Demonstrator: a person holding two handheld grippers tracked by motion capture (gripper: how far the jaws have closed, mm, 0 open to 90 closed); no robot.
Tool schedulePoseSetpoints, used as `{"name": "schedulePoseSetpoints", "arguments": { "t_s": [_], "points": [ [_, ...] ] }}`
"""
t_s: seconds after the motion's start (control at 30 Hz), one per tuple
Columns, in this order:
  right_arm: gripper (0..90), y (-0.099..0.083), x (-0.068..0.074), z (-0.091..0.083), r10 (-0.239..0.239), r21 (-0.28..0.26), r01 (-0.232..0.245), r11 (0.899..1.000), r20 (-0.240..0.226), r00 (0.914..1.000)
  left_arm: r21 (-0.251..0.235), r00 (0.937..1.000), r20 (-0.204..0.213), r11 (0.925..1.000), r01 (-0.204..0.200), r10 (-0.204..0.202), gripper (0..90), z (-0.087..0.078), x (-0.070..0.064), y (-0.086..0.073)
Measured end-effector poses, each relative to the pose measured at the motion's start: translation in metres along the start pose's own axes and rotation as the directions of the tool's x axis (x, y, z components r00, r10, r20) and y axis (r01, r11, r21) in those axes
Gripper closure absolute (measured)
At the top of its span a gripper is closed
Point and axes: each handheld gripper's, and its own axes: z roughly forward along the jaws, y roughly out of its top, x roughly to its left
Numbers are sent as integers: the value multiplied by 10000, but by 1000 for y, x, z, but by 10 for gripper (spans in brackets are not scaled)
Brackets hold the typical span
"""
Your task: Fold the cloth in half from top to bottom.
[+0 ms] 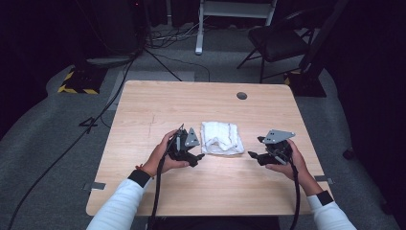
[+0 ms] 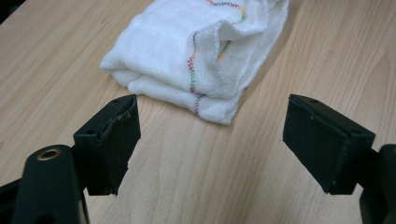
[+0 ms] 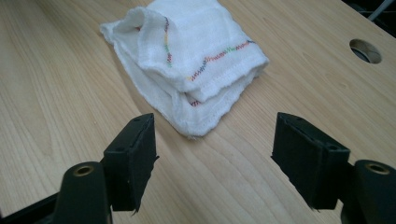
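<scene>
Light wood-grain counter (image 1: 143, 110), rectangular with rounded corners, is seen standing on grey carpeted floor (image 1: 43, 129). A round cable hole (image 1: 242, 96) is cut near the far edge, right of centre. One folded white cloth (image 1: 220, 138) with multicoloured stitched hems is laid flat on it, about mid-counter, layers slightly rumpled. Grey tape strips (image 1: 97, 185) are stuck at the side edges near the front.

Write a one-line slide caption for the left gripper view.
Open left tool poised short of a folded white cloth with multicoloured stitching, on a light wooden table.
</scene>
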Motion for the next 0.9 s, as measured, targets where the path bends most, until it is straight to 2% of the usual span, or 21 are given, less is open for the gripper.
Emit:
{"name": "schedulePoseSetpoints", "arguments": {
  "t_s": [0.27,0.57,0.73,0.9],
  "points": [
    [310,-13,0,-8,-19,260,14,9997,170,9999,162,9997,-233,9998,-90,94,193,-9,-5,-10],
    [315,-31,2,-14,78,661,-96,9978,280,9996,443,9970,-768,9990,28,6,194,-18,-9,-30],
    [315,-42,2,-21,77,879,-124,9961,531,9986,552,9961,-877,9984,153,-104,194,-24,-11,-41],
    [314,-54,-2,-31,272,830,-332,9960,723,9970,794,9958,-915,9967,166,-93,194,-26,-14,-52]
  ]
}}
